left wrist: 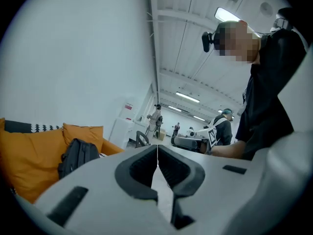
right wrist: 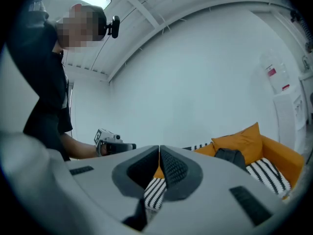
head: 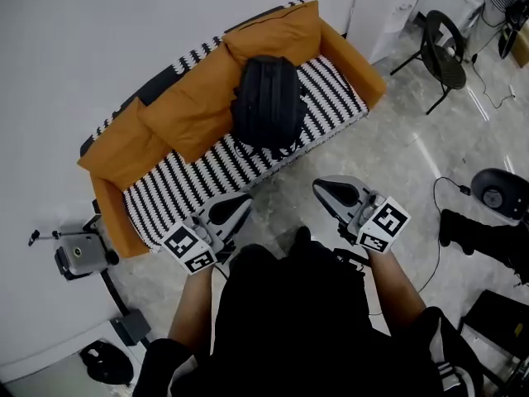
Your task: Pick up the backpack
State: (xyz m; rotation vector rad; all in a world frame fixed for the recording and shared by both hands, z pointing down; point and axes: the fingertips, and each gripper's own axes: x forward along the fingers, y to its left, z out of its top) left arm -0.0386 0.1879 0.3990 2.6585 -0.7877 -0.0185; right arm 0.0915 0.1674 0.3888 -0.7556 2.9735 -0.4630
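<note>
On the far side of the floor, a black backpack [head: 266,102] stands on the striped seat of an orange sofa [head: 198,172], right of middle. It leans against the back cushions [head: 186,110], probably so it stays upright. Its long axis runs up the backrest, top toward the wall. Nearer, the left hand-held gripper [head: 234,208] and right hand-held gripper [head: 331,193] point toward the sofa, both closed on nothing, well apart from the backpack.

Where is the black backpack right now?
In the head view, the backpack sits on the striped sofa, a little right of its middle, leaning against the orange back cushions.
</note>
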